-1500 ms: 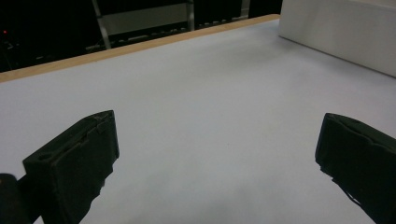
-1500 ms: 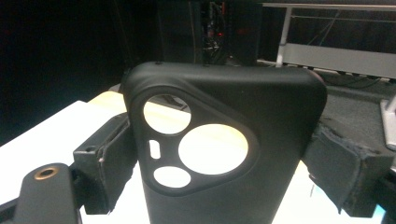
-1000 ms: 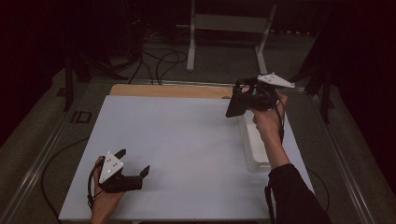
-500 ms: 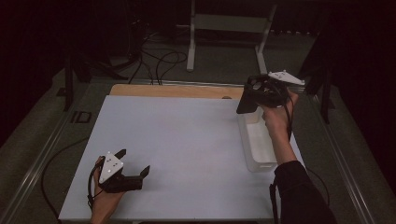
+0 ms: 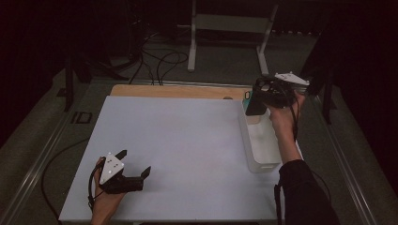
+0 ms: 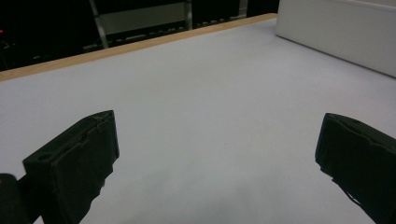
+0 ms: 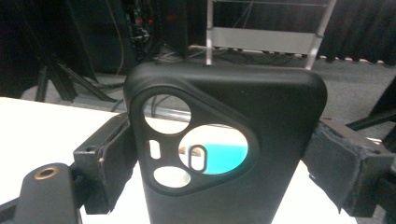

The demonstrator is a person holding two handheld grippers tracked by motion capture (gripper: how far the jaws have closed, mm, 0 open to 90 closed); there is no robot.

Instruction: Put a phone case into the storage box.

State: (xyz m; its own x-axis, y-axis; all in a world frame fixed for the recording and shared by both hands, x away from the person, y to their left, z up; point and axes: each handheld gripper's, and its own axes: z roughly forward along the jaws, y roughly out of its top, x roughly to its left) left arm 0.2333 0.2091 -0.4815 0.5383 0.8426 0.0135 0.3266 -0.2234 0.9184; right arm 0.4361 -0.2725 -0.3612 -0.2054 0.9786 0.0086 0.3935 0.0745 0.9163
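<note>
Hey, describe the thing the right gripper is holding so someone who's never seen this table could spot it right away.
Start at the white table and go to its far right side, where a clear plastic bin sits. Above the bin's far end, the right gripper is shut on a black phone case. Its big cutout with several round holes, showing turquoise through one, sets it apart.

No readable text, label, brand, number or sign appears on anything in these views.

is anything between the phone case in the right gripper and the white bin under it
Nothing visible. The right gripper holds the black phone case above the far end of the white bin, with open air between them. The left gripper rests far off, open.
</note>
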